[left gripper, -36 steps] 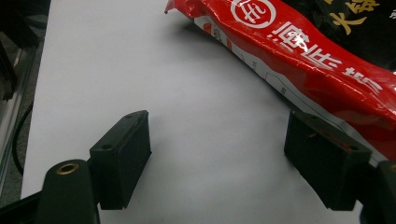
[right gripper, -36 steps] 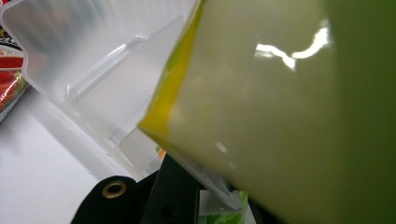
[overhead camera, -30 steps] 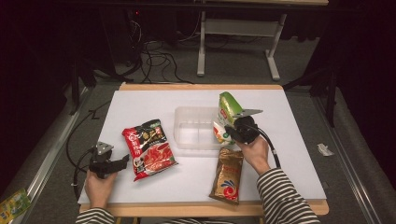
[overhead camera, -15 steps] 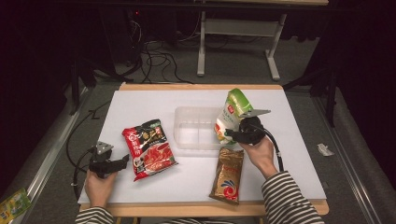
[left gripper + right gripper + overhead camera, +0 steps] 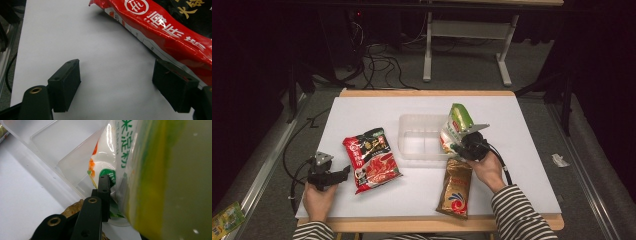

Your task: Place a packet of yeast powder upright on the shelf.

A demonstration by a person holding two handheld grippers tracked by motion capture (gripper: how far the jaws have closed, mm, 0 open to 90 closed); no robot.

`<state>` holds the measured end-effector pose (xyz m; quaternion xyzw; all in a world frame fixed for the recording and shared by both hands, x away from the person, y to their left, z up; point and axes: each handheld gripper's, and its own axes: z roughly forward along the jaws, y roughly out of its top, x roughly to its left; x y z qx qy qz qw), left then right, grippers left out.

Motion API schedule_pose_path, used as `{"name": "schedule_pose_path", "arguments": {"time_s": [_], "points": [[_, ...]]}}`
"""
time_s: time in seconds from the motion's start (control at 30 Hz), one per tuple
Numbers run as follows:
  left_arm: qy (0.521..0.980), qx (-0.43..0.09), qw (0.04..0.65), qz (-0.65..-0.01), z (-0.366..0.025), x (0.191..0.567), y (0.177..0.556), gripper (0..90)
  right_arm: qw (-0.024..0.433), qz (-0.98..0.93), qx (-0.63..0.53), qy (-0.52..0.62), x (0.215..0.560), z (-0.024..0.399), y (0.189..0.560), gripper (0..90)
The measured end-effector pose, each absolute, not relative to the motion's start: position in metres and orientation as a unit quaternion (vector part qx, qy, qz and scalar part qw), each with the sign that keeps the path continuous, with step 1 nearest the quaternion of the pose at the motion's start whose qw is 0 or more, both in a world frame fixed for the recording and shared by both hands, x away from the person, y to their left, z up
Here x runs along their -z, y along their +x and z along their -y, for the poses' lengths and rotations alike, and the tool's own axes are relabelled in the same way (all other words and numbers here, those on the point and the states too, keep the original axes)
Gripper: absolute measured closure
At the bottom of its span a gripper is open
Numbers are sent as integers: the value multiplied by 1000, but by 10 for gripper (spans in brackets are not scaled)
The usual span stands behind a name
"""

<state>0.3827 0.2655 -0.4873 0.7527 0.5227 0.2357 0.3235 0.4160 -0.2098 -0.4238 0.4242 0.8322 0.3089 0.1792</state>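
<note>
Landmark: the clear plastic tub [image 5: 422, 142], a rectangular, translucent, smooth-walled container at mid-desk [image 5: 522, 150].

Far left of the tub, the left gripper [image 5: 343, 173] rests on the white desk. Its fingers [image 5: 65, 82] stand wide apart with nothing between them.

Left of the tub lies the red packet [image 5: 371, 159], a glossy, crinkled foil pouch with white Chinese characters and a round white logo; its edge lies just beside the left gripper.

At the tub's right wall, the right gripper [image 5: 455, 146] has just been closing its fingers [image 5: 103, 192], now clamped on the green bag [image 5: 457, 127], a glossy green-and-white pouch bearing Chinese characters, held tilted over the tub's rim.

Below the tub's right corner lies the gold pouch [image 5: 455, 187], flat, metallic and oblong.
</note>
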Motion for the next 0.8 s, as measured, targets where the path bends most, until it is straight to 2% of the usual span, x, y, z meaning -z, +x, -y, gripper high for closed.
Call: {"name": "schedule_pose_path", "arguments": {"time_s": [0.13, 0.3, 0.4, 0.5, 0.8], "points": [[753, -239, 323, -521, -265, 487, 382, 230, 171, -824, -319, 436, 424, 213, 414, 775], [752, -238, 325, -522, -265, 488, 382, 229, 169, -818, -334, 436, 418, 215, 410, 687], [752, -237, 326, -522, -265, 488, 383, 230, 174, -815, -339, 436, 413, 216, 407, 667], [752, -237, 326, -522, -265, 487, 382, 232, 172, -802, -357, 447, 405, 223, 402, 663], [752, -235, 326, -522, -265, 487, 383, 233, 170, -765, -407, 470, 390, 250, 384, 564]]}}
